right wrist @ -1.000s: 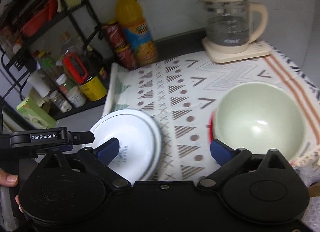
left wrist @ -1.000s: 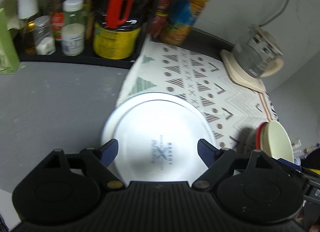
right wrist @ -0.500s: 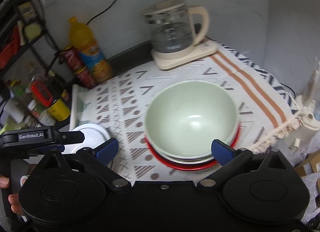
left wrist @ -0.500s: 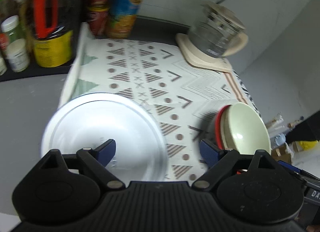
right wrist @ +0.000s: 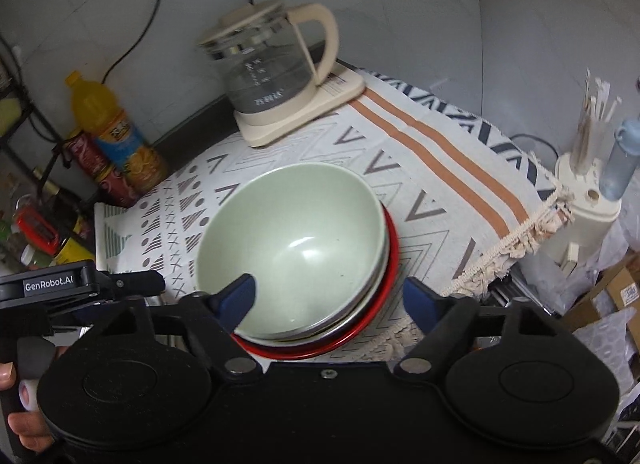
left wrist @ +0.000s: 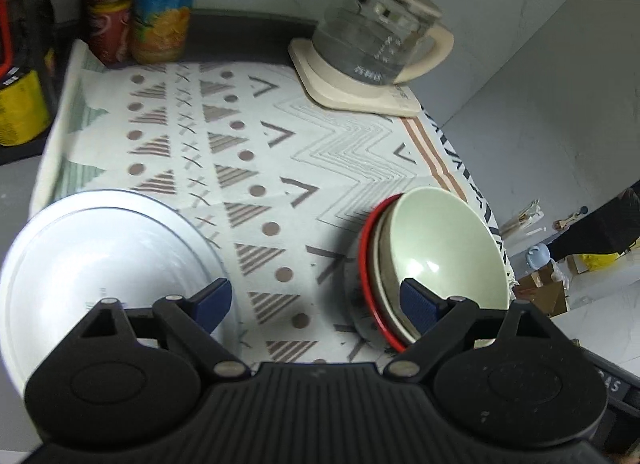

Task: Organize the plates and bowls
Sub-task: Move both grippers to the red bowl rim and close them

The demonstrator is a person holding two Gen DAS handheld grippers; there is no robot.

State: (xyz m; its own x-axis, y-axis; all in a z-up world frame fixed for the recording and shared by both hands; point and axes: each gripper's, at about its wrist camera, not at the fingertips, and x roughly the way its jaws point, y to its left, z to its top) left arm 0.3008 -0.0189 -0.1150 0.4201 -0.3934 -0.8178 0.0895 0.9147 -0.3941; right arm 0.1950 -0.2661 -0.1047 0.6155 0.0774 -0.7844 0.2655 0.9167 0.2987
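A pale green bowl [right wrist: 292, 240] sits on top of a stack of bowls, the lowest with a red rim [right wrist: 360, 328], on the patterned cloth; the stack also shows in the left wrist view [left wrist: 436, 256]. A white plate [left wrist: 100, 256] lies at the cloth's left edge. My right gripper [right wrist: 330, 298] is open, its fingers on either side of the stack's near rim. My left gripper [left wrist: 316, 300] is open and empty over the cloth, between the plate and the bowls.
A glass kettle [right wrist: 272, 72] on a cream base stands at the back of the cloth [left wrist: 248, 136]. An orange juice bottle [left wrist: 164, 4] and cans stand back left by a rack of jars. A chopstick holder [right wrist: 588, 192] stands off the table's right edge.
Both grippers have swung to the right. The left one has moved off the white plate toward the bowls. The right one has closed in on the bowl stack, now between its fingers.
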